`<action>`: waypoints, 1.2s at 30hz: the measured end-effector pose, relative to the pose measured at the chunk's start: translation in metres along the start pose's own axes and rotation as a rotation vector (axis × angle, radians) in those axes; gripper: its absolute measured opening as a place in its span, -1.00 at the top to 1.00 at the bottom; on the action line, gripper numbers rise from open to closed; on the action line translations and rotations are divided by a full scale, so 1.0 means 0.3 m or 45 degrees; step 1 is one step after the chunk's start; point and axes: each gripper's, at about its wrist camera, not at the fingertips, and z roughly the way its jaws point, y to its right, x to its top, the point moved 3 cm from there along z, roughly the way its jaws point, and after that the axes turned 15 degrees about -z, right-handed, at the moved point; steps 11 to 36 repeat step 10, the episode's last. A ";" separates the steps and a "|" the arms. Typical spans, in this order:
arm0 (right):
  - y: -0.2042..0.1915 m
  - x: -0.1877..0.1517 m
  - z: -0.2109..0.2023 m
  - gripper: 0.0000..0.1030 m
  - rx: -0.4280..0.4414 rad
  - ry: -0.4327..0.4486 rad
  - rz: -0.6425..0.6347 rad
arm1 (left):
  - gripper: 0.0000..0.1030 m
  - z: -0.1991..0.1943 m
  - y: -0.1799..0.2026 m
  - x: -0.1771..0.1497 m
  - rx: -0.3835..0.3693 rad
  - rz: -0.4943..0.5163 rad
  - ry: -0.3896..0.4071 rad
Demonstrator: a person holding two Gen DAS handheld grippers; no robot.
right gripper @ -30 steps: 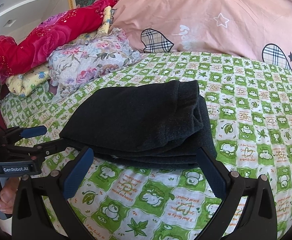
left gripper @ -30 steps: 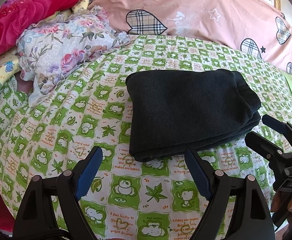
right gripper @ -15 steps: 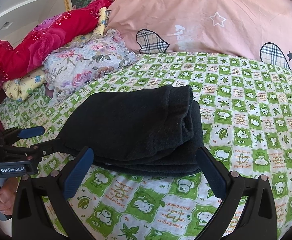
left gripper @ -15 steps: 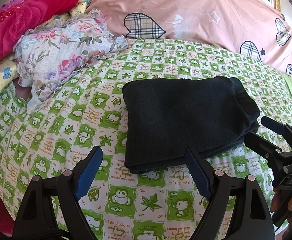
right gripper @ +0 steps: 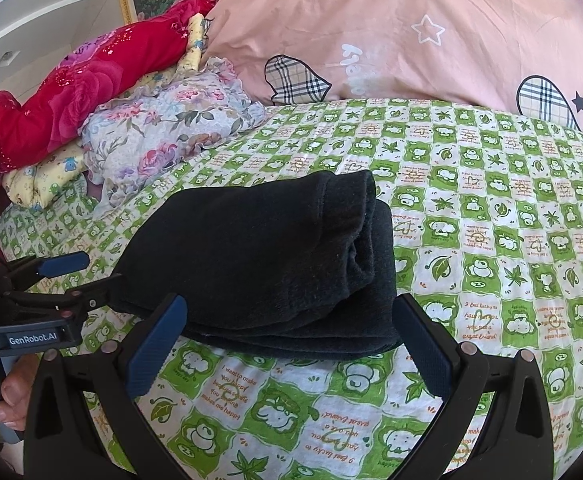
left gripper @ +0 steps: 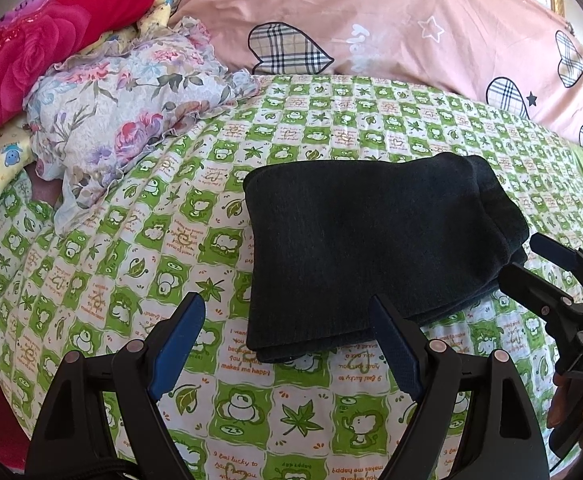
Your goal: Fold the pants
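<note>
The dark pants [left gripper: 375, 248] are seen folded into a compact stack of several layers, laid flat on the green-and-white checked bedsheet [left gripper: 283, 412] of the bed; the stack's rolled, thicker edge is turned toward the pink heart-print pillow [left gripper: 391, 28], which lies well beyond the pants at the head of the bed; a floral ruffled cloth [left gripper: 131, 112] and a red rose-print blanket [left gripper: 31, 48] are piled near the pants' far left corner. The left tool [left gripper: 287, 348] is held spread wide, with nothing gripped between its 2 blue pads; it is poised just in front of the pants' near left corner, one pad overlapping the near edge in the view, though contact cannot be judged. The right tool [right gripper: 287, 348] is likewise held wide apart and empty, placed just in front of the pants' near edge with its 2 pads flanking the stack's lower corners; in the left wrist view its fingers are seen close beside the pants' right end. A hand [right gripper: 7, 396] is seen gripping the left tool's handle.
</note>
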 end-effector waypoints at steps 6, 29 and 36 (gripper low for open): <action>0.003 0.002 0.003 -0.99 0.004 0.000 0.004 | -0.63 0.008 0.003 0.004 0.013 0.003 -0.008; 0.005 0.003 0.000 -0.99 0.005 0.001 0.014 | -0.63 0.011 0.003 0.003 0.017 -0.009 -0.029; 0.005 0.003 0.000 -0.99 0.005 0.001 0.014 | -0.63 0.011 0.003 0.003 0.017 -0.009 -0.029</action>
